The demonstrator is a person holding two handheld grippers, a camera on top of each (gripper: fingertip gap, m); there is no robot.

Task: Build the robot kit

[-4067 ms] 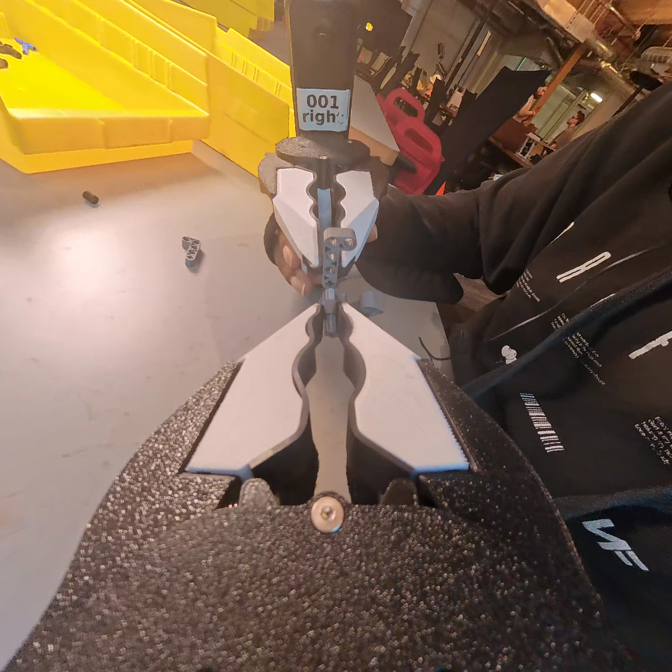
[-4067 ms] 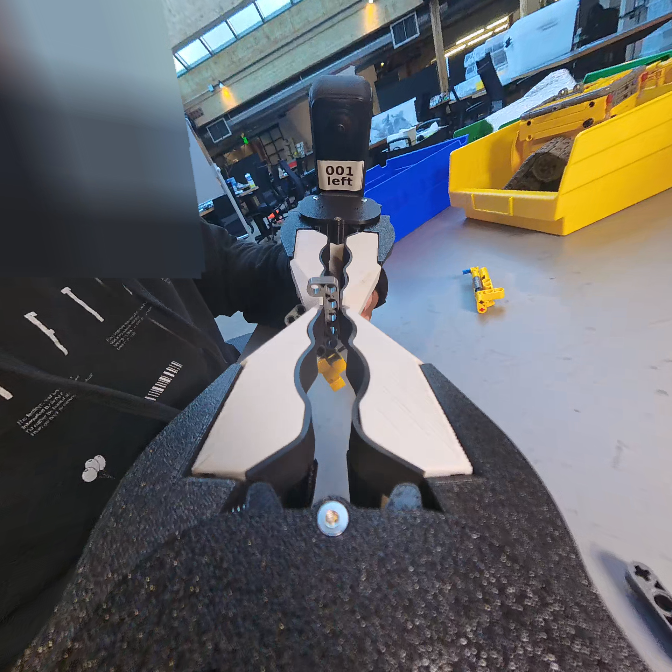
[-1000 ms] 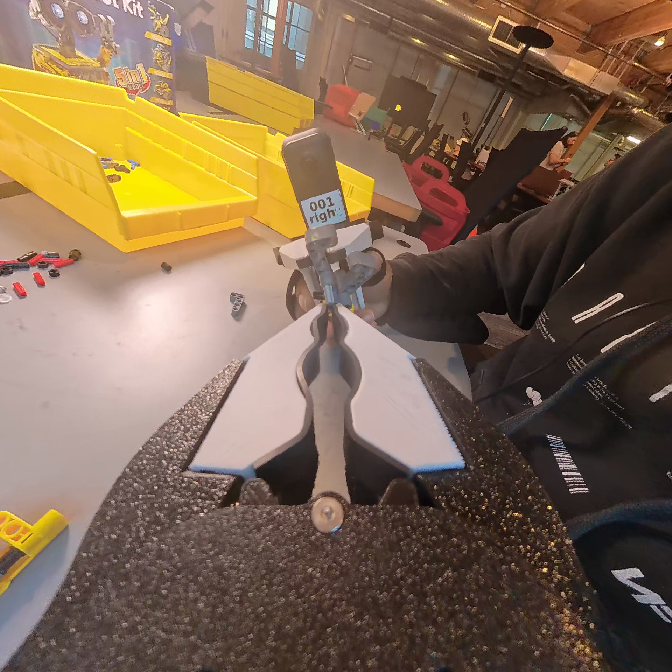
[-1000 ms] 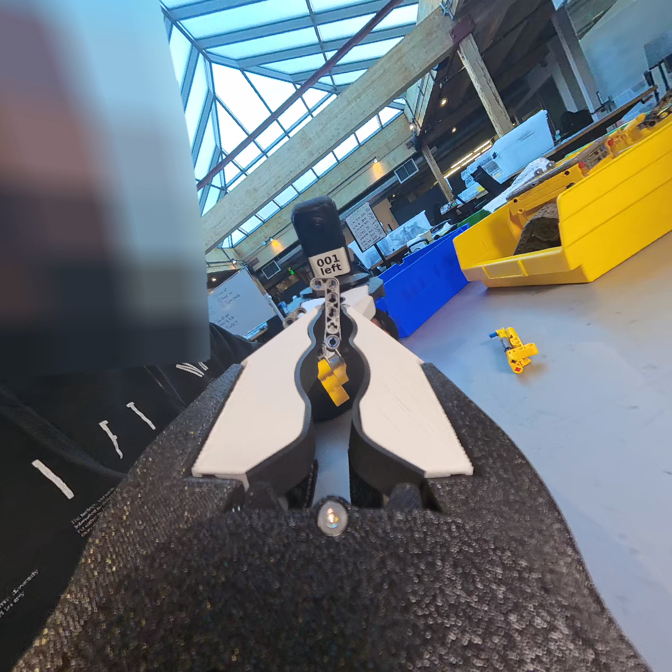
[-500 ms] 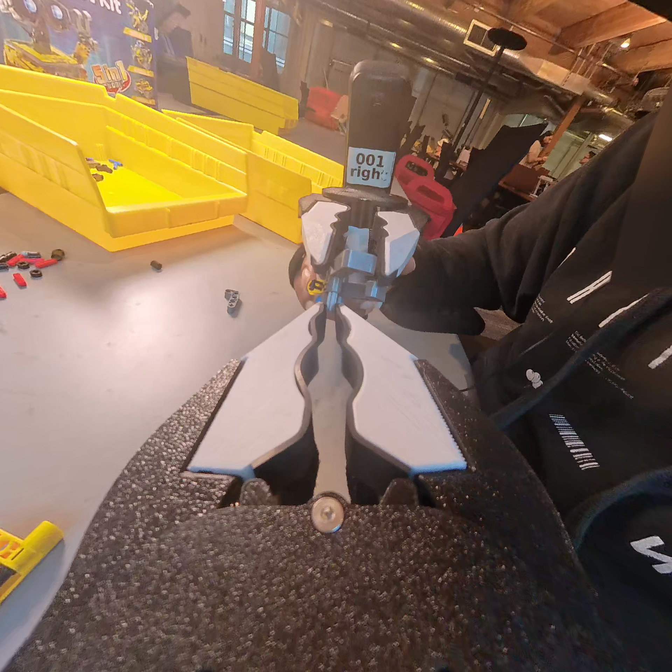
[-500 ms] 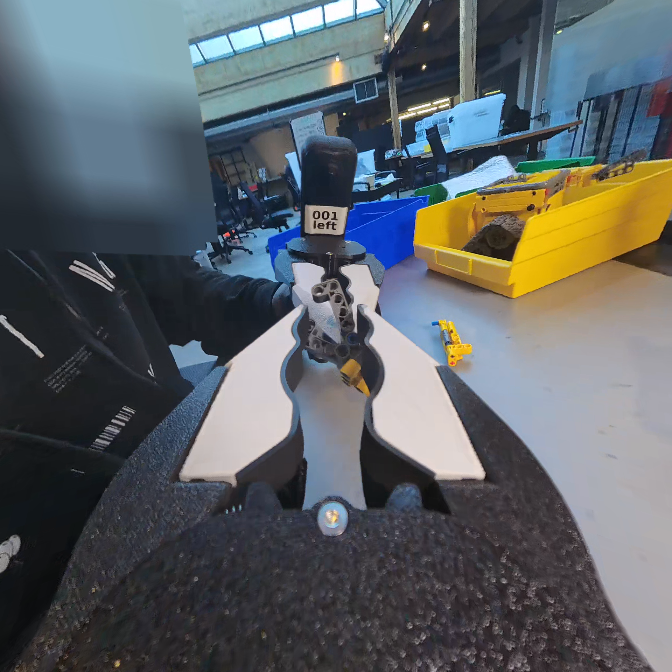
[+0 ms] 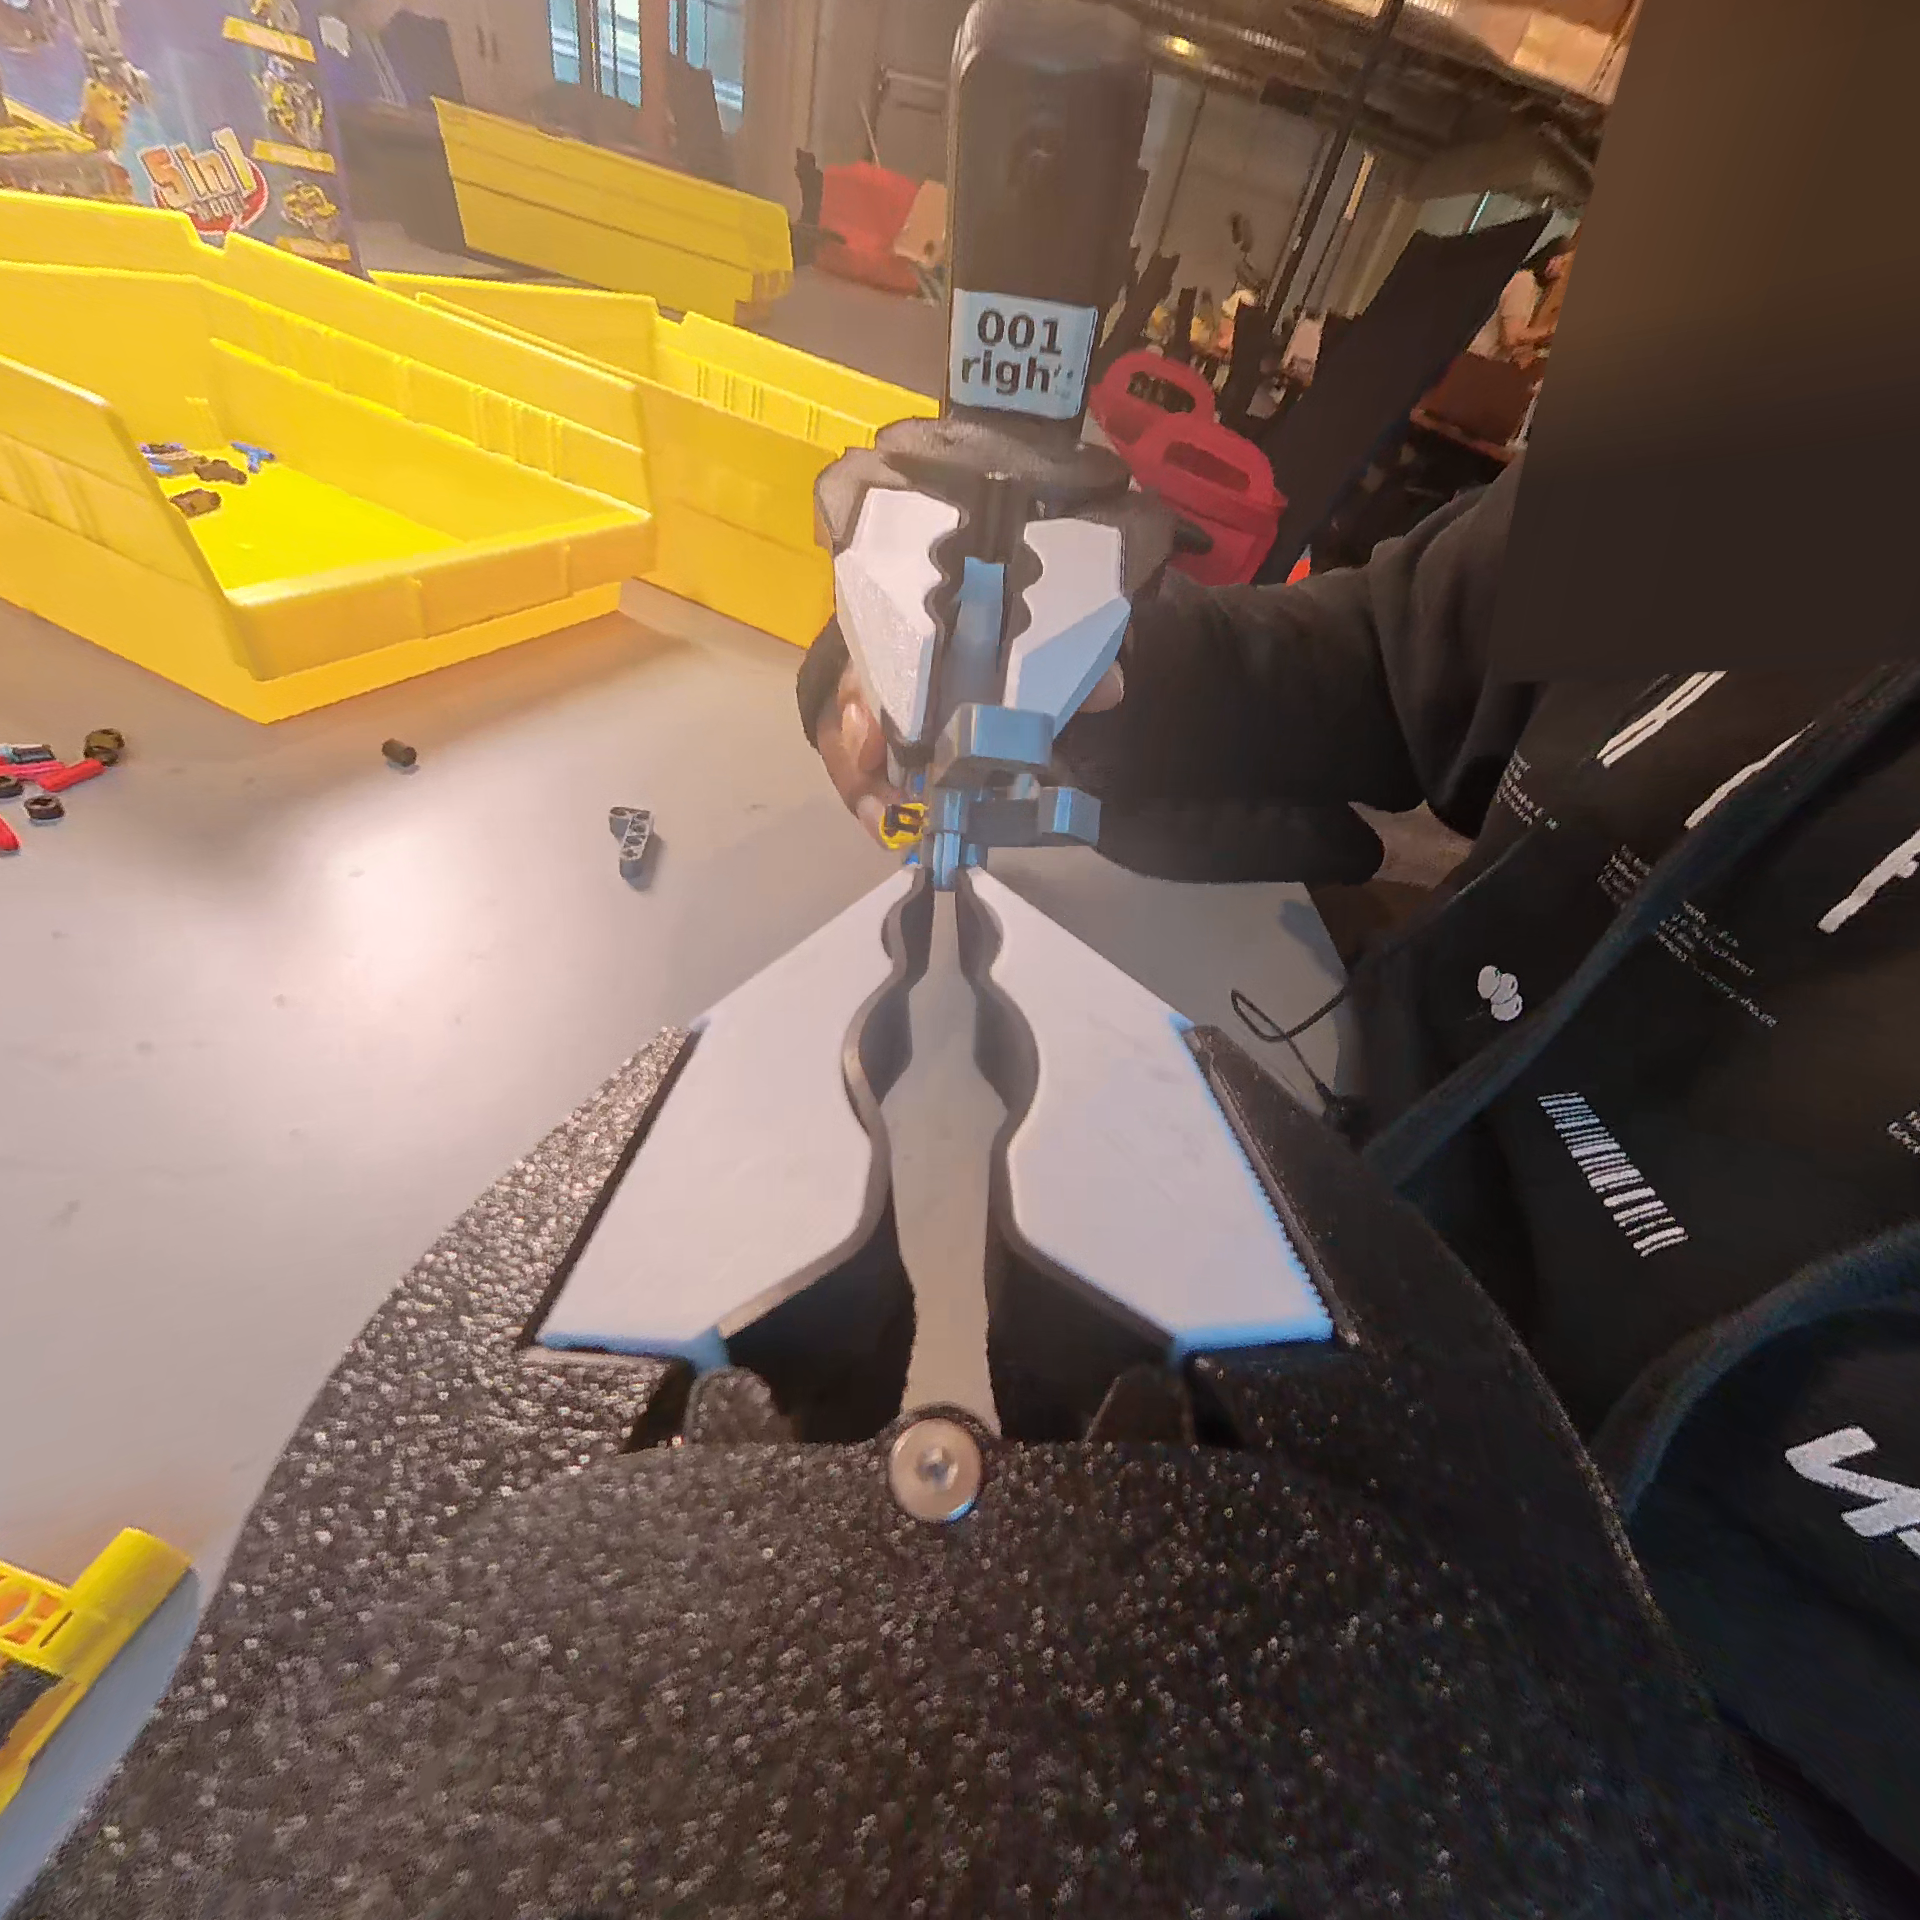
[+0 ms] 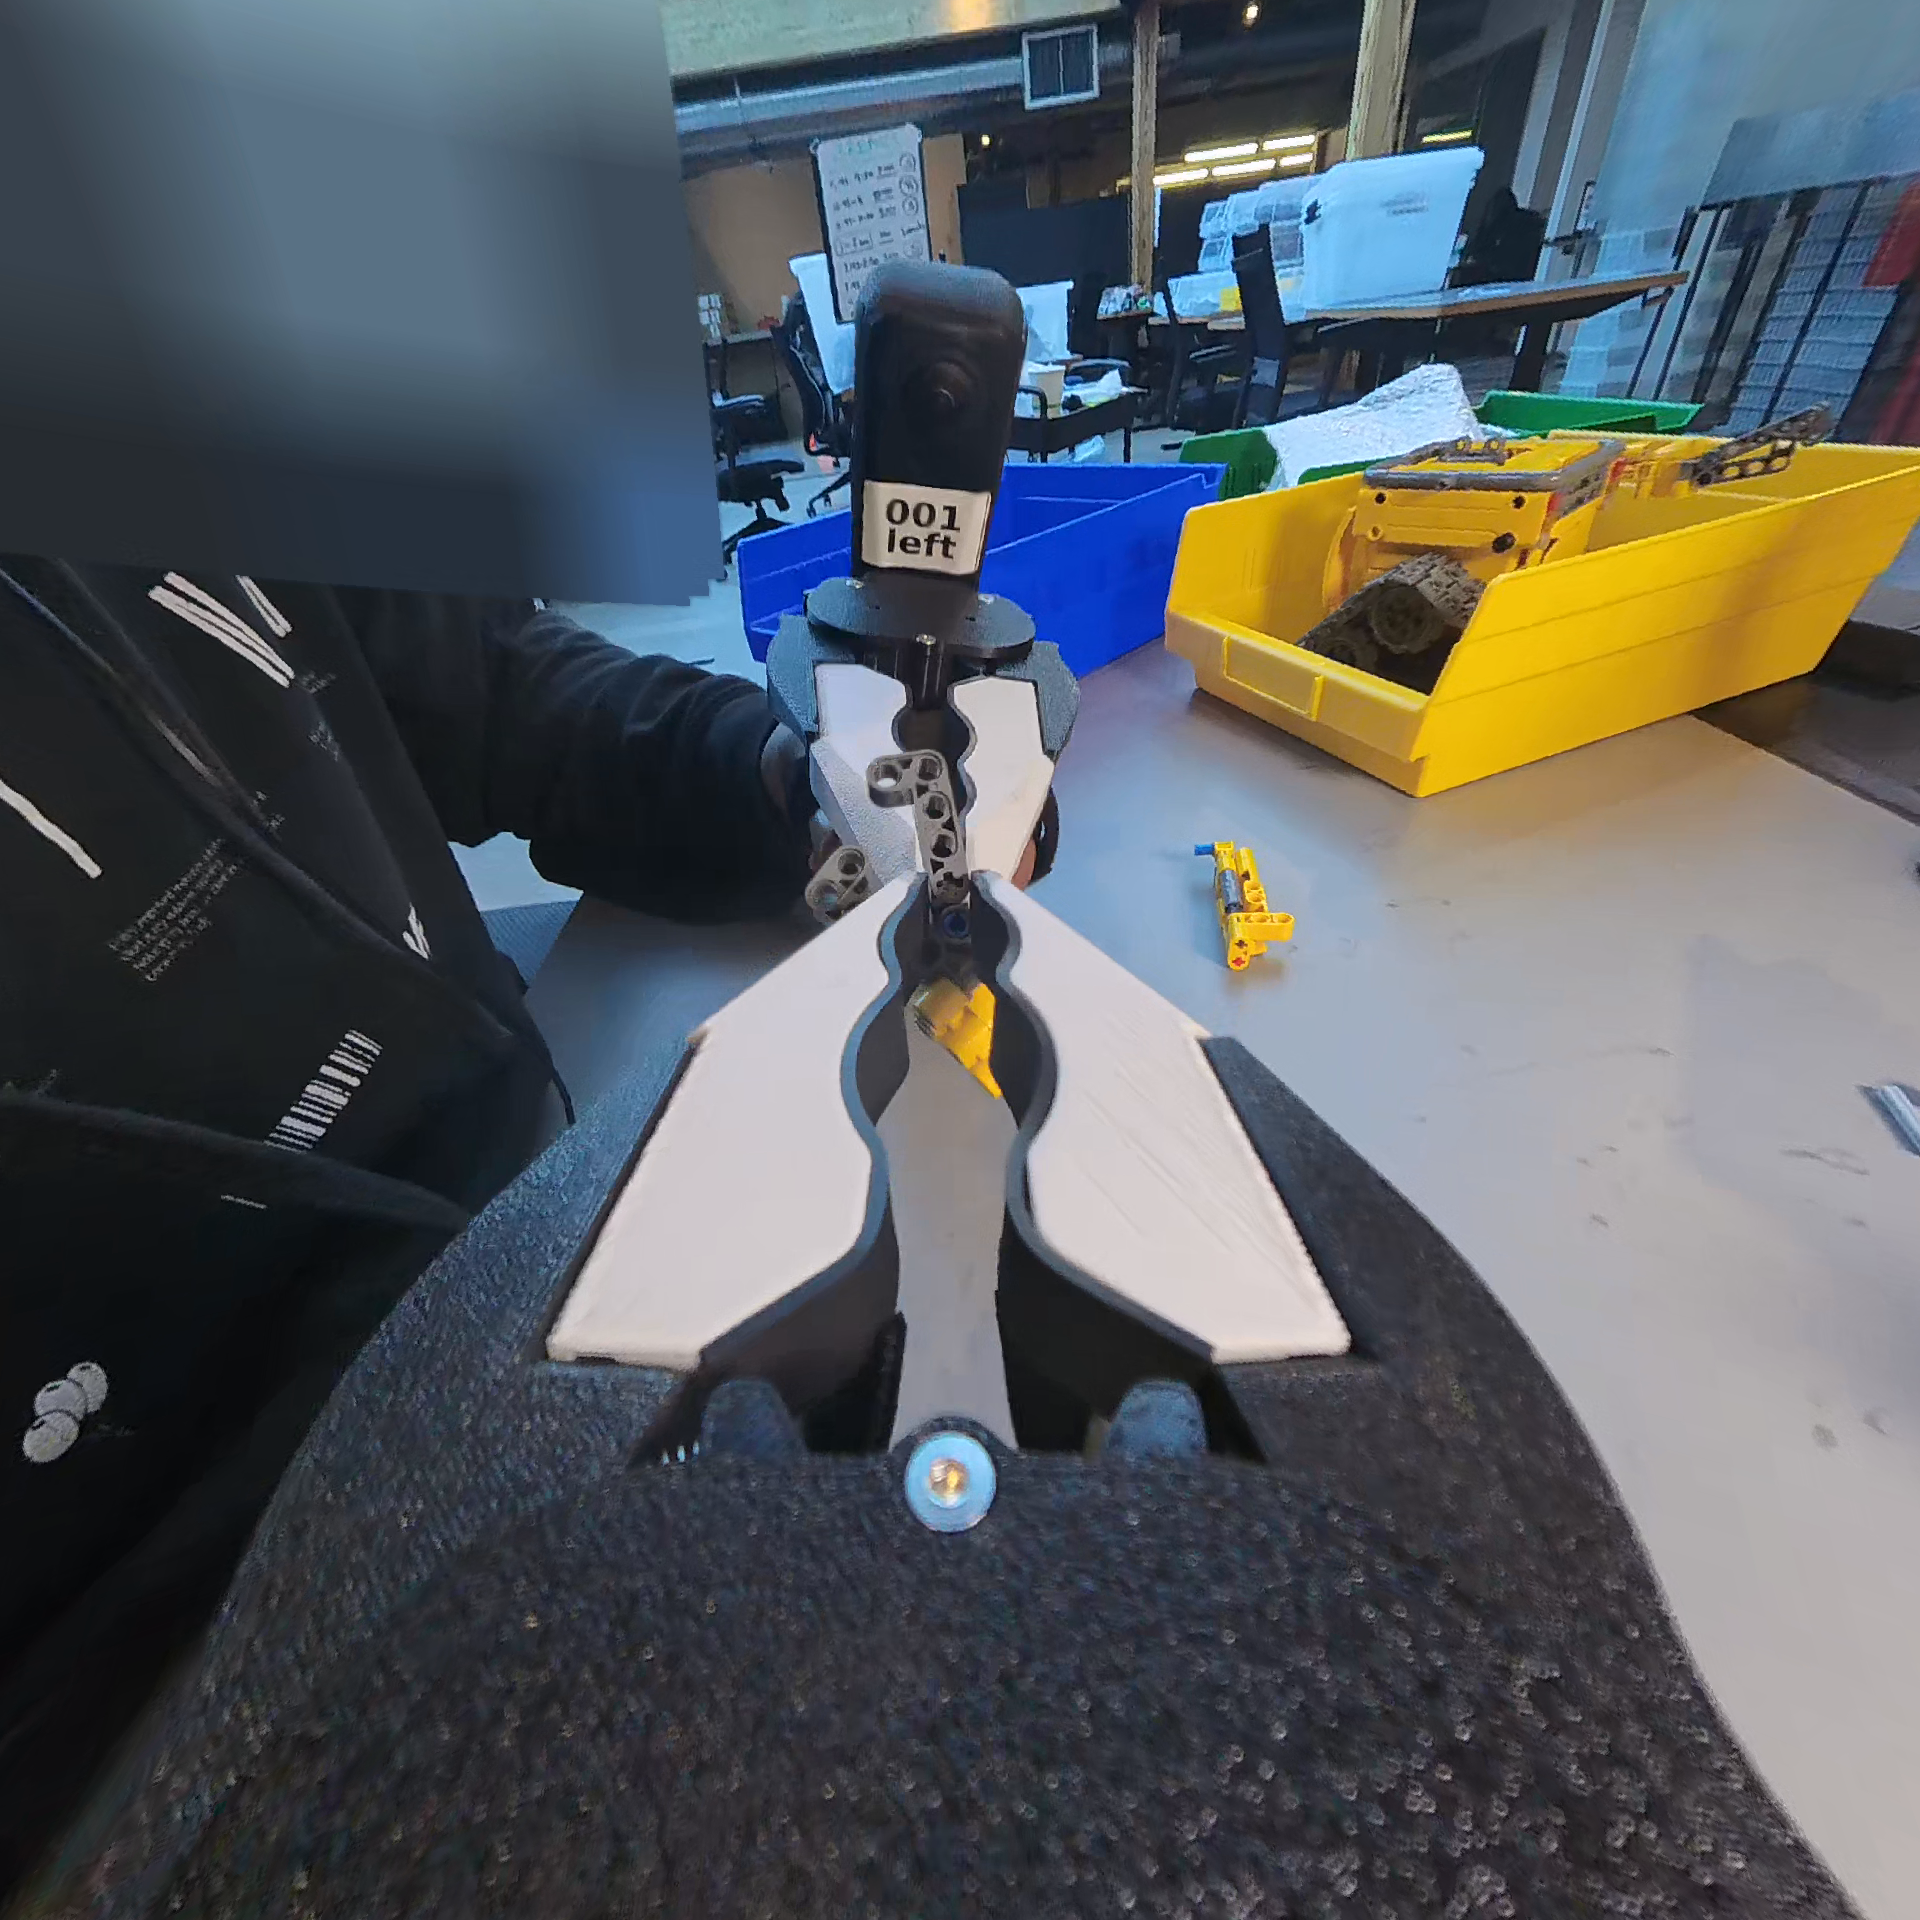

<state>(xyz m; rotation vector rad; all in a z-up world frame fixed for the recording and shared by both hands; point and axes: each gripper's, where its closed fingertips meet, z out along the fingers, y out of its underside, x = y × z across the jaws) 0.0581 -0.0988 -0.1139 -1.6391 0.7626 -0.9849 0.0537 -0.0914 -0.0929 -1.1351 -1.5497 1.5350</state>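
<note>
The right claw [image 8: 948, 891] grips a grey-and-yellow brick assembly [image 8: 940, 914], facing the left claw [image 8: 920, 821].

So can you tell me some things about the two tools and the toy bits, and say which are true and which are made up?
1. Both tools pinch one little grey-and-yellow assembly between them. True.
2. The right tool is wide open and holds nothing. False: it is shut on the assembly.
3. A small yellow piece lies on the table. True.
4. The bin with the tracked model in it is red. False: it is yellow.
5. The left tool rests flat on the table. False: it is held up, its tips shut on the assembly.
</note>
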